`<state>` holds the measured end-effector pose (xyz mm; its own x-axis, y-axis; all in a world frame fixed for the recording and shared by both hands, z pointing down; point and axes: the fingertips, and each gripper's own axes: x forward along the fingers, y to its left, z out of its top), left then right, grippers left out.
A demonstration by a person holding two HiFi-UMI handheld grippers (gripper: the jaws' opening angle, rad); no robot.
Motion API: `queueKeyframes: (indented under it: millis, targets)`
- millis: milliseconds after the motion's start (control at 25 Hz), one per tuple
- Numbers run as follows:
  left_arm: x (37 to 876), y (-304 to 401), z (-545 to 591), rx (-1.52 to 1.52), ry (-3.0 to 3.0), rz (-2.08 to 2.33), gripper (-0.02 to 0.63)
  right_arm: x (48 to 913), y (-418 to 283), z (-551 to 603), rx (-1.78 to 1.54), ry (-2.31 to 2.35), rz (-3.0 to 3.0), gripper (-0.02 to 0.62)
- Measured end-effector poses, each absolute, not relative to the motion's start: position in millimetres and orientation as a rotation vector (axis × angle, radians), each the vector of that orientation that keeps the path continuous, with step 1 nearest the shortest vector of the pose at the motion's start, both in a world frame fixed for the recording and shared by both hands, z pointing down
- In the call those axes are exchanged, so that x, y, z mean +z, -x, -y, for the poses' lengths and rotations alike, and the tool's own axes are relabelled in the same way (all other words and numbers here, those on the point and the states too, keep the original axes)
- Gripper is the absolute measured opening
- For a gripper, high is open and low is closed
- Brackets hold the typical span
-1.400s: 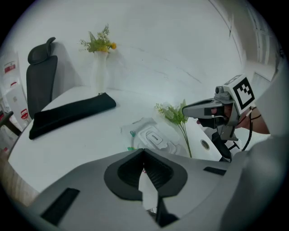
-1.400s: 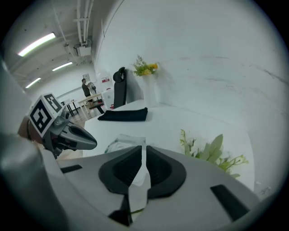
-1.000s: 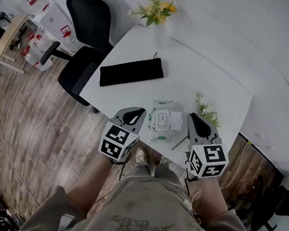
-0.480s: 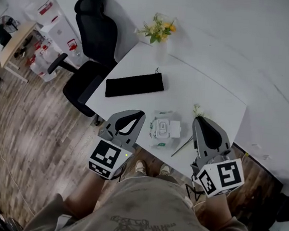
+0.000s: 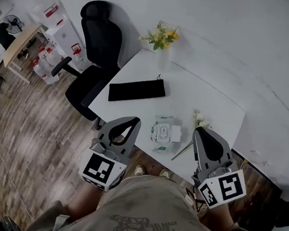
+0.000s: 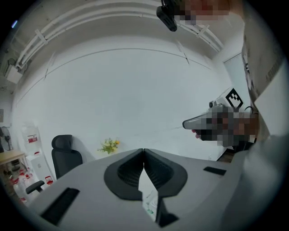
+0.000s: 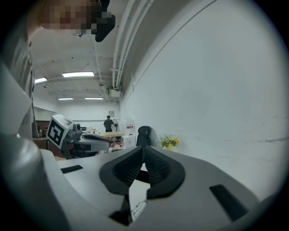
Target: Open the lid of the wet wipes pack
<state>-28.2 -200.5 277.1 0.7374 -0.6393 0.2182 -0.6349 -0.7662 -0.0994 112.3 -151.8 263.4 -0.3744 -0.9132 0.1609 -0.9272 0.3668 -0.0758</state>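
The wet wipes pack (image 5: 164, 133) lies flat near the front edge of the white table (image 5: 211, 100), its white lid facing up. My left gripper (image 5: 128, 121) hangs above the table's front edge, left of the pack, with its jaws together and nothing between them. My right gripper (image 5: 204, 133) hangs to the pack's right, also shut and empty. Neither touches the pack. In the left gripper view the shut gripper (image 6: 143, 150) points about level, and a bit of the pack (image 6: 151, 205) shows below the jaws. The right gripper view shows that gripper (image 7: 143, 147) likewise shut.
A black pouch (image 5: 136, 90) lies at the table's left. A vase of yellow flowers (image 5: 163, 38) stands at the far corner. A small white flower sprig (image 5: 200, 120) lies right of the pack. A black office chair (image 5: 97, 48) stands left of the table. Wood floor lies below.
Both grippers have risen from beside the pack toward the camera and now look larger and lower in the head view. The pack has not moved.
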Motion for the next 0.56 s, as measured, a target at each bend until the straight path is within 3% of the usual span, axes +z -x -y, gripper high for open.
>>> queueKeyframes:
  millis: [560]
  targets:
    - [280, 30, 201, -0.398, 2.914, -1.091, 0.018, 272, -117, 166, 0.194, -1.677, 2.484, 0.043]
